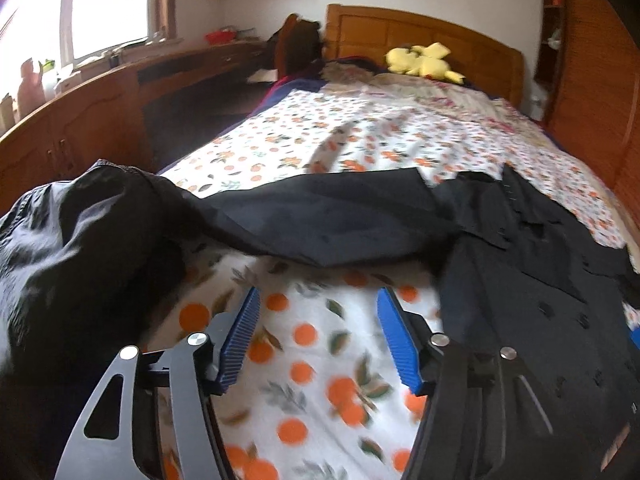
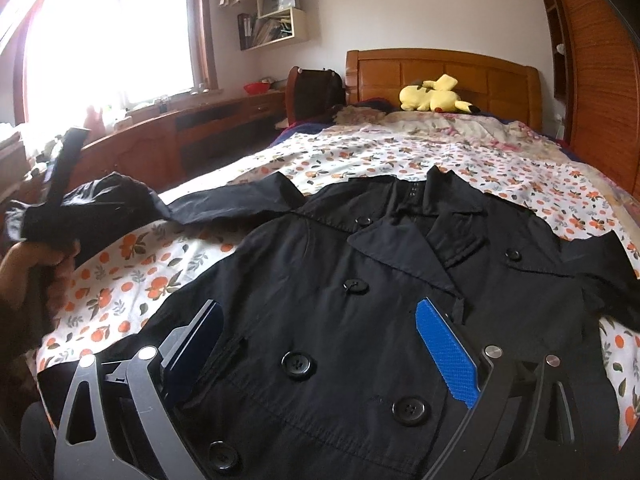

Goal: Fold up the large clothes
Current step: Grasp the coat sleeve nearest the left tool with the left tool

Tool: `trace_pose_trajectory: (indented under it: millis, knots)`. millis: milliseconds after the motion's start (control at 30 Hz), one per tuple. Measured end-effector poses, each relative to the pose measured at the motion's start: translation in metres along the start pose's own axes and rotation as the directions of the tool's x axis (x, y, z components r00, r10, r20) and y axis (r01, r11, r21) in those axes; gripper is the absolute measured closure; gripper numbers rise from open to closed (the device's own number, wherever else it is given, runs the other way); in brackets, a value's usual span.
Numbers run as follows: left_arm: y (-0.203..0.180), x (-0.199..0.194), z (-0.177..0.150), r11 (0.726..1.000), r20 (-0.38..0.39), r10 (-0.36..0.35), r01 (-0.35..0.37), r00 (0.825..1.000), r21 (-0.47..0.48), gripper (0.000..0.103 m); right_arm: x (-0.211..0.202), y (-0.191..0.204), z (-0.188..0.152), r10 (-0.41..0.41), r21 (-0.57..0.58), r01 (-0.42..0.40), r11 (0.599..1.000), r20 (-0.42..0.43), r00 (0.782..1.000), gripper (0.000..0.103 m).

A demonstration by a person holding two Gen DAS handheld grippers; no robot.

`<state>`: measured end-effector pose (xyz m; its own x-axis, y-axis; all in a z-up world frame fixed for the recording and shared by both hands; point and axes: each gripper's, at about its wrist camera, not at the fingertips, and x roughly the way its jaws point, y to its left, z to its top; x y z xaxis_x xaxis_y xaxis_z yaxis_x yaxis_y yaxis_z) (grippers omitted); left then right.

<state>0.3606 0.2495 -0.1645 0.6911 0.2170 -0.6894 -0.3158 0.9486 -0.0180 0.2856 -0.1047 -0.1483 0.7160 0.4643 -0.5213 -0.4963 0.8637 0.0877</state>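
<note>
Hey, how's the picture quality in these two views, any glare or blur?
Left wrist view: window blown out, orange-print bedspread smeared by motion blur. Right wrist view: window glares white too, but the black coat is sharp; both bend at the edges.

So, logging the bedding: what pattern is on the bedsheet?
Oranges with leaves on white bedsheet; clearest in left wrist view.

Daylight floods in through window (image 2: 108, 36), blown out to white glare with purple fringe at frame corner. Room evenly bright; soft shadows under black coat (image 2: 360, 300) on bed (image 1: 320, 132). Left wrist view smeared by motion blur, bedspread print streaked. Right wrist view sharper. Fisheye bends headboard (image 2: 440, 76) and wardrobe (image 2: 596, 80) at edges.
</note>
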Motion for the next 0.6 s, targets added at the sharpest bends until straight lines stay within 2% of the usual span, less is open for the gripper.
trace_pose_trajectory:
  millis: [133,400,500,567,600]
  knots:
    - [0.016,0.035,0.013,0.998,-0.041,0.049,-0.051,0.998,-0.039,0.049,0.001,0.000,-0.001,0.003,0.004,-0.003,1.000,-0.006,1.000,0.009]
    - [0.039,0.093,0.037,0.983,-0.113,0.154,-0.164,0.982,-0.083,0.062,0.004,-0.001,-0.002,0.016,0.007,-0.016,1.000,-0.015,1.000,0.009]
    - [0.044,0.109,0.045,0.978,-0.135,0.167,-0.181,0.977,-0.101,0.071,0.004,-0.003,-0.002,0.022,0.011,-0.022,1.000,-0.017,1.000,0.009]
    - [0.045,0.116,0.049,0.977,-0.143,0.172,-0.188,0.975,-0.104,0.092,0.004,-0.003,-0.002,0.025,0.012,-0.025,1.000,-0.017,1.000,0.009]
    - [0.044,0.117,0.051,0.975,-0.142,0.179,-0.194,0.974,-0.106,0.099,0.004,-0.003,-0.002,0.025,0.010,-0.024,1.000,-0.017,1.000,0.009]
